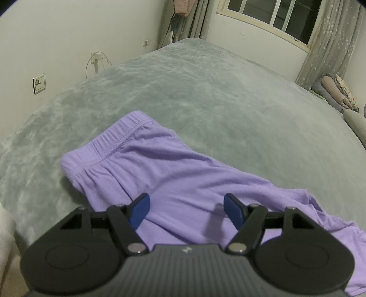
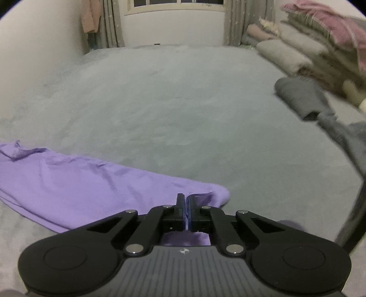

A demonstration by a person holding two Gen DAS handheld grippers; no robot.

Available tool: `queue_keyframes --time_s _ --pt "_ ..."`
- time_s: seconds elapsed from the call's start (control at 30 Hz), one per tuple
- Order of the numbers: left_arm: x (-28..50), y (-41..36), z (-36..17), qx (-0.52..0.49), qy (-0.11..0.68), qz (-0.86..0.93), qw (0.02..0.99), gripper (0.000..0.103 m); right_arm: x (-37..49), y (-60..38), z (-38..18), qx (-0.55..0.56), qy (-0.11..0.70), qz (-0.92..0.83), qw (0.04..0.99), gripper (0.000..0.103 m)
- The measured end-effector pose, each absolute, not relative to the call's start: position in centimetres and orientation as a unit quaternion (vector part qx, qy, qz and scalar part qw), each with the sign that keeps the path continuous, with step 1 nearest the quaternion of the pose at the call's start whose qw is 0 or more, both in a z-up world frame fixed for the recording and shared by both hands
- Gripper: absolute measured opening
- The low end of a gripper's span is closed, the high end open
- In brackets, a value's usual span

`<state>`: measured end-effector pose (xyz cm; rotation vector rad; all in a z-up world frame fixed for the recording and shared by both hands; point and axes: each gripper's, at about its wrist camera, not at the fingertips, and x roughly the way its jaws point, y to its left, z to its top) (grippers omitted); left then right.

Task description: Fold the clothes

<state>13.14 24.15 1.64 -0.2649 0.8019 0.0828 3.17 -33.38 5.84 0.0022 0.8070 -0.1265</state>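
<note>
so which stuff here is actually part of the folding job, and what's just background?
In the job:
- purple trousers, spread on the bed
- right tongs, shut on the trousers' leg end
- left tongs, open above the trousers

Lying about:
- grey bed cover
- stacked bedding
- grey garment
- pink garment hanging by the curtain
- wall charger

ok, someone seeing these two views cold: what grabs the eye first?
The purple pants, the only bright colour, lying stretched across the near part of the grey bed cover. Next, the right gripper shut on the cloth at the leg end, while the left gripper hangs open over the middle of the pants, below the waistband. Last, the stack of folded bedding along the bed's right side.
</note>
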Motion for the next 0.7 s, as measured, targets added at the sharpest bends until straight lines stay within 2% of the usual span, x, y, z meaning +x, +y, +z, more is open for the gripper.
queue_keyframes --time_s 0.13,0.3,0.7 --pt "13.1 24.4 1.8 -0.139 0.390 0.042 0.910 0.069 3.1 -32.4 5.6 -0.089 0.413 -0.114 0.899 0.003" --pt "12.8 25.5 1.9 -0.174 0.389 0.041 0.904 0.069 3.2 -31.7 4.9 -0.136 0.430 -0.133 0.883 0.002" --pt "12.6 26.3 2.2 -0.185 0.392 0.037 0.900 0.070 3.0 -32.3 5.5 -0.147 0.413 -0.145 0.887 0.002"
